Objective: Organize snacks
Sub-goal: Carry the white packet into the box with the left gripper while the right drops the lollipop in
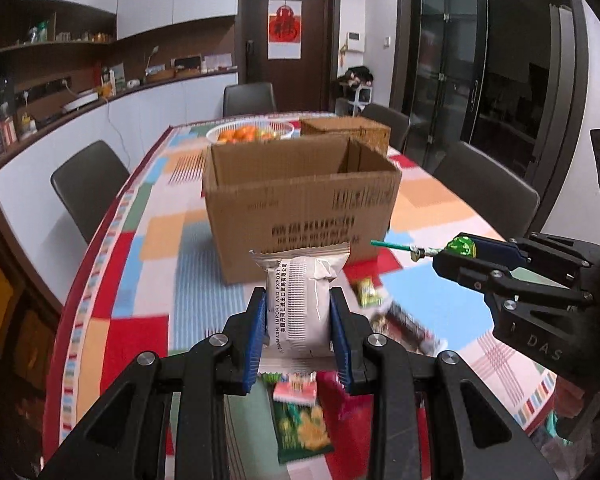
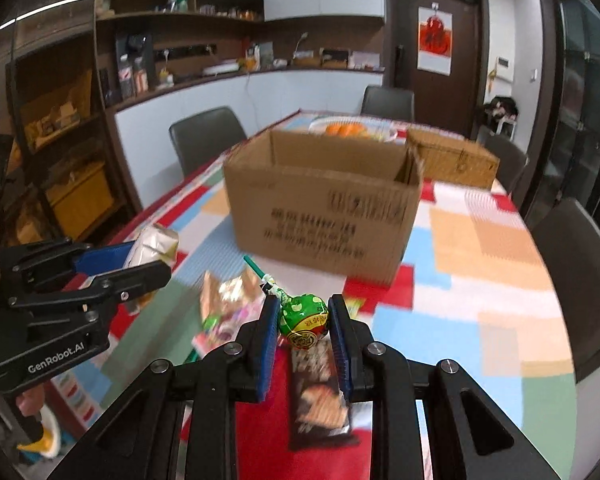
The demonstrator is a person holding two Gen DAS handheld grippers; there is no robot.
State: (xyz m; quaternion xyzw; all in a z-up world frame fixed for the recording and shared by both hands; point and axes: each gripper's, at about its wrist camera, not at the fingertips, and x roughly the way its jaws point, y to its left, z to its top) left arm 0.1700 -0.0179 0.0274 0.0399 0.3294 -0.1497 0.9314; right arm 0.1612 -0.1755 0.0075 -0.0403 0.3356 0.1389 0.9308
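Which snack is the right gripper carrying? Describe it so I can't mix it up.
Start at the open cardboard box on the patchwork tablecloth. In front of it, the right gripper pinches a lollipop: the only round, green-wrapped snack on a stick, unlike the flat packets below.

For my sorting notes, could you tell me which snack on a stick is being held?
The green lollipop, clamped in the right gripper; the left gripper holds a white packet instead.

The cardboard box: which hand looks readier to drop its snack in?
Probably the left gripper: its white packet points straight at the cardboard box. The right gripper, holding the lollipop, sits slightly off-centre.
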